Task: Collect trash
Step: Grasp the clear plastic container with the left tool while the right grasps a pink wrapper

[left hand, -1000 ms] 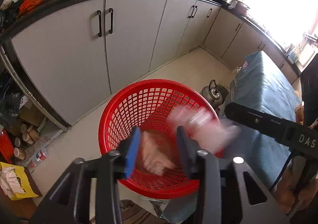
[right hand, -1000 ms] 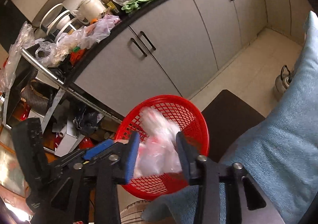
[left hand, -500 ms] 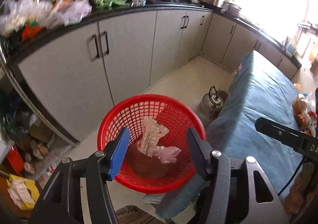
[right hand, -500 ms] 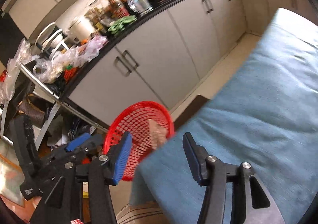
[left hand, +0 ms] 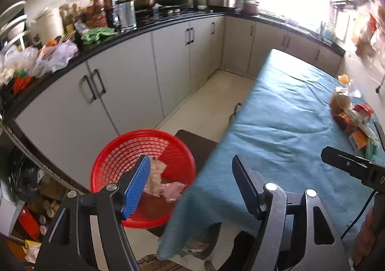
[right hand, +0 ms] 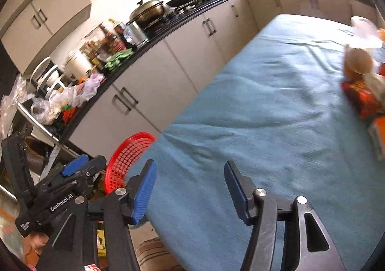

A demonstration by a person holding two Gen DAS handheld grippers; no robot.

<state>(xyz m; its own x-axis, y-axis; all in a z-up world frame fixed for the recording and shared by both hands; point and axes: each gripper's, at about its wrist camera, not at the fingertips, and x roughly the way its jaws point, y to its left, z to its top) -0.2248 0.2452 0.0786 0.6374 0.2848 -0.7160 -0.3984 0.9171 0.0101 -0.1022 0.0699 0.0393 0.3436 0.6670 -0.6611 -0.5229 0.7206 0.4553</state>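
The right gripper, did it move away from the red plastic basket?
Yes. The right gripper, jaws just opening and empty, has swung from above the red plastic basket to over the blue tablecloth; the basket now sits at its left.

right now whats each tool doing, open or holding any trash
Left tool: open, nothing between its jaws, which have just been opening; the wrappers lie in the red basket.
Right tool: open, empty, jaws just been opening, over the blue cloth.
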